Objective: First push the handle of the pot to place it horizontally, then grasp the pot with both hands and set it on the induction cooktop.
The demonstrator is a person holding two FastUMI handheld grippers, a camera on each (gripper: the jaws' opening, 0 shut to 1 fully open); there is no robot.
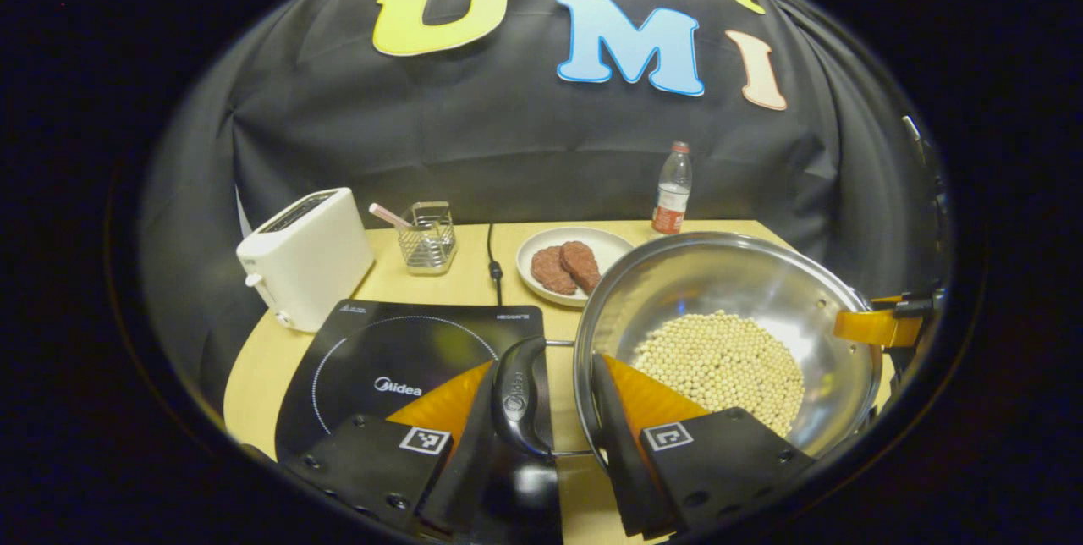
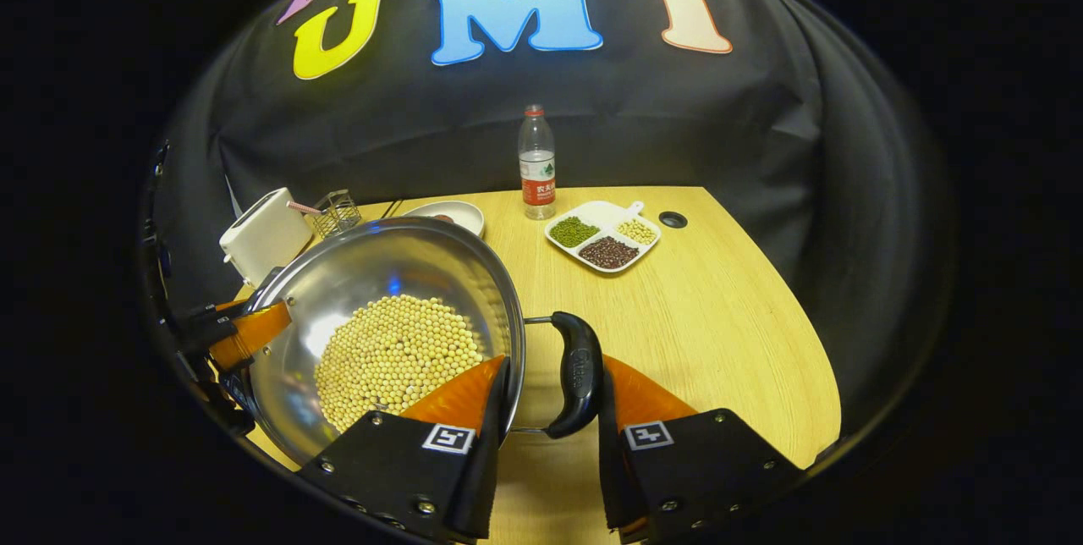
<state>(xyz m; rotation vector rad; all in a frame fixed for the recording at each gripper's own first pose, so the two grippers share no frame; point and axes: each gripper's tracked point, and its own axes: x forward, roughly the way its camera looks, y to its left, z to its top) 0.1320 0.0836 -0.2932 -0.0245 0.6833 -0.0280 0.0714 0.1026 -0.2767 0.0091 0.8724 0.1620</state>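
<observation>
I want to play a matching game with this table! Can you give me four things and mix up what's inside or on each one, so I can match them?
Things:
1. pot
2. round plate
3. split tray
4. wire basket

What goes with it:
A. two brown patties
B. a pink stick poking out
C. a pile of pale yellow beans
D. green, dark red and pale beans in separate sections

Right pairs: 1-C, 2-A, 3-D, 4-B
</observation>
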